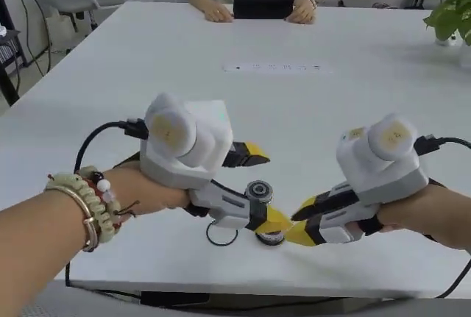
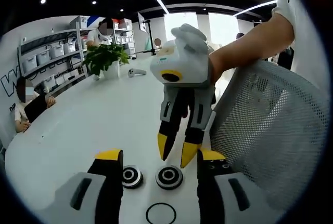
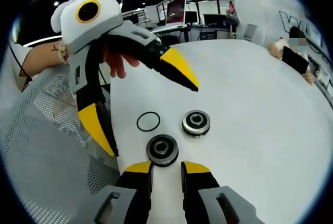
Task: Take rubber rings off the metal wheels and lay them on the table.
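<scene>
Now, with one ring (image 3: 148,120) lying on the counter (image 3: 250,104), the left gripper (image 2: 158,157), jaws spread wide, should clamp the wheel (image 3: 162,149) while the right gripper (image 3: 166,168), jaws barely parted, peels its rubber.

**A rubber ring (image 3: 148,120) and two metal wheels are laid out on the white table (image 3: 250,104).**
The nearer wheel (image 3: 162,149) is seen just ahead of the right gripper (image 3: 166,168), whose yellow-tipped jaws are held slightly apart. The farther wheel (image 3: 196,122) is set beyond it, to the right. The ring is laid flat, framed by the widely spread jaws of the left gripper (image 3: 155,120).
</scene>
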The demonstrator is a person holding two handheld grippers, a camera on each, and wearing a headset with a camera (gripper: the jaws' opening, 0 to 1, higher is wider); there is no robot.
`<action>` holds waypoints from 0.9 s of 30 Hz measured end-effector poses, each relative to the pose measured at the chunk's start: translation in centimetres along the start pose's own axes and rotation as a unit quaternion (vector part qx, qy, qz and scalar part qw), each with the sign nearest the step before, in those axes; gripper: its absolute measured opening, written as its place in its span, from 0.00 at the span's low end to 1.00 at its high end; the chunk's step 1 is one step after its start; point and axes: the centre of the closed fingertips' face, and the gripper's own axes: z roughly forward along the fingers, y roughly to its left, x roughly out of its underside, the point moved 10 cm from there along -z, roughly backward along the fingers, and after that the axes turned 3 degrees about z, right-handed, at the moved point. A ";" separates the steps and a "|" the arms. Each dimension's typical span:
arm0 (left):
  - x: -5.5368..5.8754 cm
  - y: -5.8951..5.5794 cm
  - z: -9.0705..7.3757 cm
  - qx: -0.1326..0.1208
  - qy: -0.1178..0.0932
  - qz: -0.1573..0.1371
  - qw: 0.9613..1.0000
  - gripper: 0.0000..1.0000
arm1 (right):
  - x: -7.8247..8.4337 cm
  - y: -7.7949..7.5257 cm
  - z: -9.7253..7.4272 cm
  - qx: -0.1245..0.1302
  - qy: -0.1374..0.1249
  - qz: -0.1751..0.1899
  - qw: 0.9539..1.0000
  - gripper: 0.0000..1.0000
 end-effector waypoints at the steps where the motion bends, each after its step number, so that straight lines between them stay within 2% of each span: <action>1: 0.2 -0.3 0.3 0.002 0.002 0.000 1.000 0.48 | 0.0 0.1 0.1 -0.002 0.003 -0.002 1.000 0.19; 3: 0.7 -0.8 0.6 0.020 0.016 0.013 1.000 0.42 | 0.1 0.2 0.3 -0.006 0.010 -0.005 1.000 0.19; 4: 0.9 -0.9 0.7 0.020 0.020 0.014 0.999 0.39 | 0.2 0.2 0.4 -0.006 0.013 -0.005 1.000 0.19; 7: 1.4 -1.1 0.9 0.027 0.025 0.002 0.999 0.35 | 0.3 0.1 0.4 -0.007 0.015 -0.002 1.000 0.19; 11: 1.9 -0.9 1.1 0.018 0.034 -0.004 0.999 0.30 | 0.4 0.1 0.5 -0.006 0.018 -0.001 1.000 0.19; 12: 2.1 -0.8 1.1 0.016 0.034 -0.008 0.999 0.28 | 0.4 0.1 0.5 -0.006 0.018 -0.001 1.000 0.19; 15: 2.7 -0.8 1.2 0.012 0.029 -0.044 0.999 0.21 | 0.4 0.2 0.5 -0.005 0.017 0.000 1.000 0.19; 17: 3.3 -0.6 1.3 0.013 0.036 -0.056 0.998 0.17 | 0.4 0.2 0.6 -0.006 0.017 0.000 1.000 0.19; 22: 3.9 -0.7 1.4 0.010 0.045 -0.067 0.997 0.15 | 0.5 0.4 0.8 -0.010 0.019 -0.003 1.000 0.19; 23: 3.9 -0.6 1.5 0.009 0.037 -0.071 0.997 0.16 | 0.5 0.4 0.8 -0.010 0.019 -0.003 1.000 0.19; 24: 3.9 -0.7 1.5 0.012 0.039 -0.087 0.995 0.16 | 0.5 0.4 0.9 -0.009 0.018 -0.003 1.000 0.20; 26: 3.9 -0.6 1.6 0.007 0.037 -0.082 0.996 0.14 | 0.4 0.4 0.9 -0.008 0.014 0.001 1.000 0.21; 27: 3.9 -0.6 1.6 0.001 0.039 -0.065 0.997 0.12 | 0.4 0.3 0.9 -0.009 0.009 0.003 1.000 0.22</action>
